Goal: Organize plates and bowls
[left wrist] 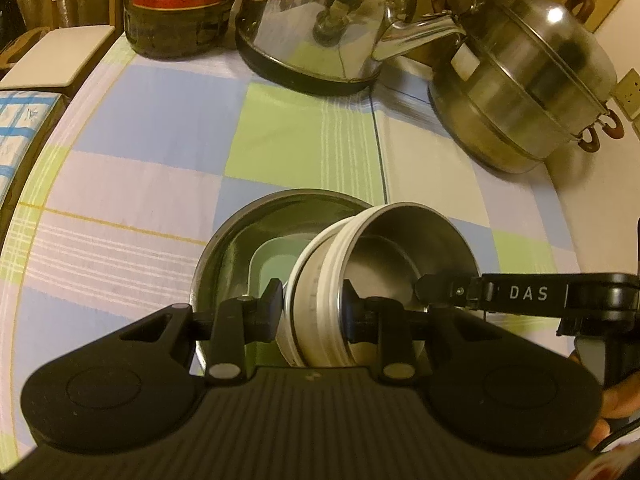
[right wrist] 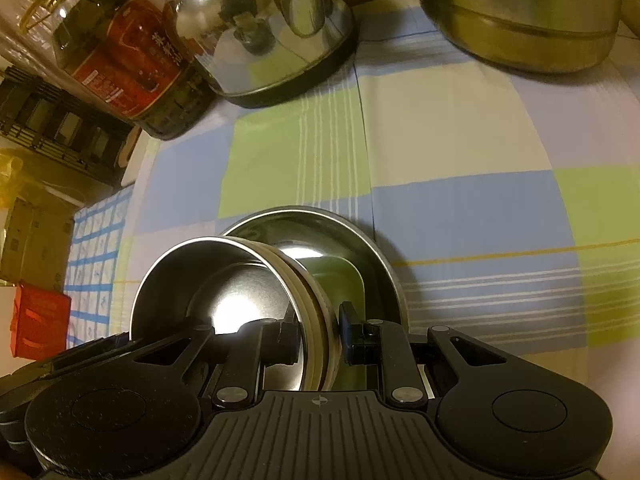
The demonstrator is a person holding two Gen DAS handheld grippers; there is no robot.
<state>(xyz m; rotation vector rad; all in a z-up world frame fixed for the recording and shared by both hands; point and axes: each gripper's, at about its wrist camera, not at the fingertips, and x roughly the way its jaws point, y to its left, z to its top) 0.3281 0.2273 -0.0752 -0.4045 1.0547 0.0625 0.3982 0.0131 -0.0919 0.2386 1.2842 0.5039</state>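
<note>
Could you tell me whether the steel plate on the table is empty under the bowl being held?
No, the steel plate holds a pale green square dish, visible in the left wrist view beside the tilted bowl.

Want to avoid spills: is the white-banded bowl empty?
Empty. The white-banded bowl, gripped at its wall by the right claw, shows only bare shiny metal inside.

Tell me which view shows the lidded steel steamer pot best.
The left wrist view: the lidded steel steamer pot appears nearly whole there, domed lid, stacked tiers and brown handles on the checked tablecloth. The right wrist view shows only its lower body, cropped by the top edge.
</note>
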